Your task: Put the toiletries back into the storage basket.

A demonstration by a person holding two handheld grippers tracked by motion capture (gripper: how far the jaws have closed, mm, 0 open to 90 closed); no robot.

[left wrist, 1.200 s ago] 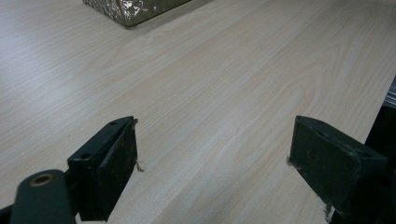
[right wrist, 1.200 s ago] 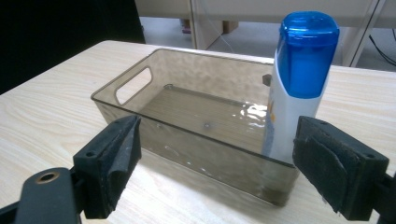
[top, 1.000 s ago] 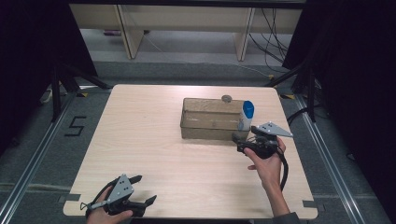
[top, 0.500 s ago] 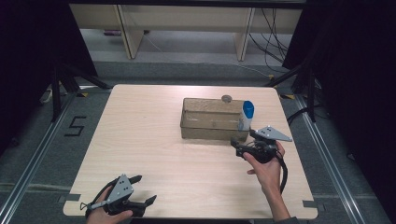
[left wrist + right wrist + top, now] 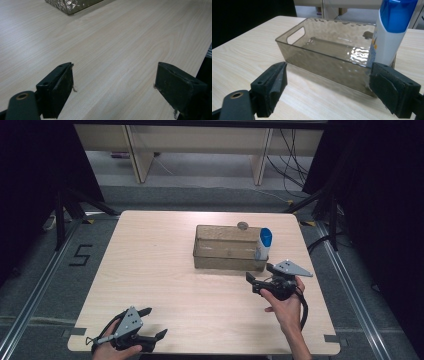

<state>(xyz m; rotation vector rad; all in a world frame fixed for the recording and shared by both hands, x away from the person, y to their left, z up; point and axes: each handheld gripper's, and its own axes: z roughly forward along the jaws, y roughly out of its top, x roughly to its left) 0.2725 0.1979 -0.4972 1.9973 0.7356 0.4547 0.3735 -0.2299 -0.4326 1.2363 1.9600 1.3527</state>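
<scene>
A translucent brown plastic bin point(image 5: 225, 251) stands on the wooden table point(image 5: 150, 255), right of its middle. In the bin's right end a white bottle with a blue cap point(image 5: 263, 244) stands upright. My right gripper point(image 5: 259, 274) is open, a short way in front of the bin's near right corner, and holds nothing. In the right gripper view the bin point(image 5: 329, 47) and the bottle point(image 5: 388, 32) lie just beyond that open right gripper point(image 5: 327, 82). My left gripper point(image 5: 155, 322) rests open at the table's front left edge. It is also open over bare wood in its own view point(image 5: 115, 82).
A small round grey object point(image 5: 242, 225) lies on the table just behind the bin. A corner of the bin point(image 5: 72, 3) appears at the top of the left gripper view. Shelving legs and cables stand beyond the far edge. The table's right edge point(image 5: 320, 285) is near my right hand.
My right gripper has drawn back from the bottle and the bin toward the table's front. The bottle stays upright in the bin. The left gripper has not moved.
</scene>
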